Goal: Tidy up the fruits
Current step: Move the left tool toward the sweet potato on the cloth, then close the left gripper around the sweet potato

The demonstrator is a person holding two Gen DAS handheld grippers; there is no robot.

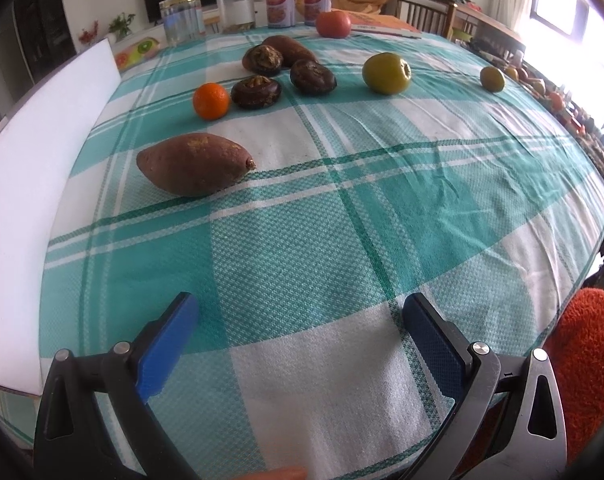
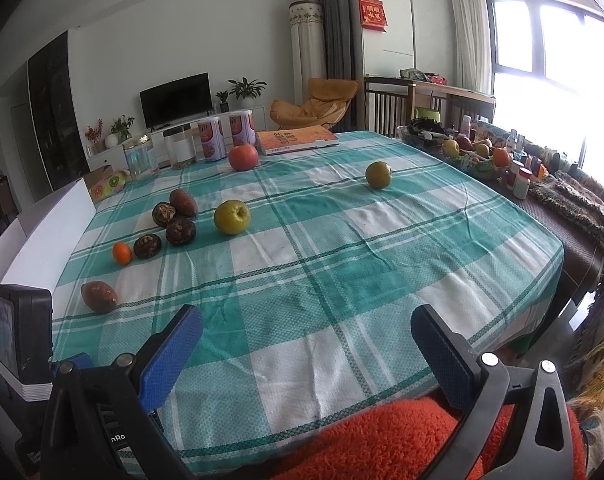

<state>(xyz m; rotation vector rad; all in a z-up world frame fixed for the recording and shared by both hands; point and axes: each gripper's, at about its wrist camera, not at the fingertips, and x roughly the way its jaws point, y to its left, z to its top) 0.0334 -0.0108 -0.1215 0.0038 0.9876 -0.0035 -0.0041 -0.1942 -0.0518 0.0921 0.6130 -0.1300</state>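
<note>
Produce lies scattered on a green-and-white checked tablecloth (image 1: 341, 208). A sweet potato (image 1: 194, 164) lies nearest at the left, also in the right wrist view (image 2: 98, 297). Behind it are a small orange (image 1: 210, 101), three dark brown water chestnuts (image 1: 256, 92) and a second sweet potato (image 1: 290, 50). A yellow-green apple (image 1: 386, 73) sits mid-table, a smaller green fruit (image 1: 492, 79) to the right, a red tomato (image 1: 333, 24) at the back. My left gripper (image 1: 298, 316) is open and empty above the near cloth. My right gripper (image 2: 305, 328) is open and empty near the front edge.
A white board (image 1: 42, 168) stands along the left table edge. Jars and cans (image 1: 280, 2) and an orange book (image 2: 296, 140) line the back. A cluttered side bench (image 2: 501, 160) with bottles and fruit runs along the right. An orange fleece (image 2: 381, 440) lies under the right gripper.
</note>
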